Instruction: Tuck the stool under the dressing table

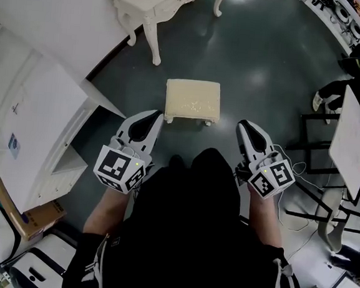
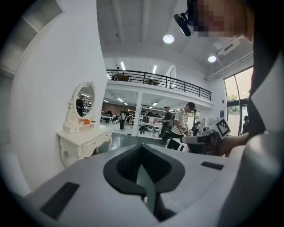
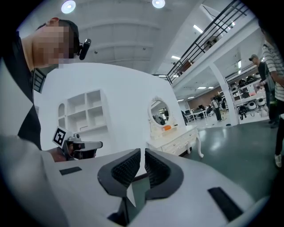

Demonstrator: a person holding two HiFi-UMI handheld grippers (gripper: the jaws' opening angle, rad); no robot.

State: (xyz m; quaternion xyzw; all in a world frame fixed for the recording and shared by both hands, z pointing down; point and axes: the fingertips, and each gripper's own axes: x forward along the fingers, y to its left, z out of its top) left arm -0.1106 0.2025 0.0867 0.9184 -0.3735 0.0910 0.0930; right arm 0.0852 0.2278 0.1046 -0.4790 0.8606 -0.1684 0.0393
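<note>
The stool (image 1: 192,99), cream-topped with white legs, is standing in the open on the dark floor (image 1: 269,60), just beyond the tips of both tools and between their lines. It is sitting well apart from the white dressing table (image 1: 155,6), which is standing at the far left against the white wall with its oval mirror (image 2: 84,98) on top; the stool is not yet lying under it. The left gripper (image 1: 152,115) is pointing toward the stool's near left corner with its jaws pressed together and nothing between them. The right gripper (image 1: 245,125) is pointing toward the near right corner, its ribbed pads (image 3: 128,166) showing only a hairline slit and clamping nothing. Neither tool is touching the stool. A person in a striped shirt (image 2: 179,124) is standing far off in the hall
</note>
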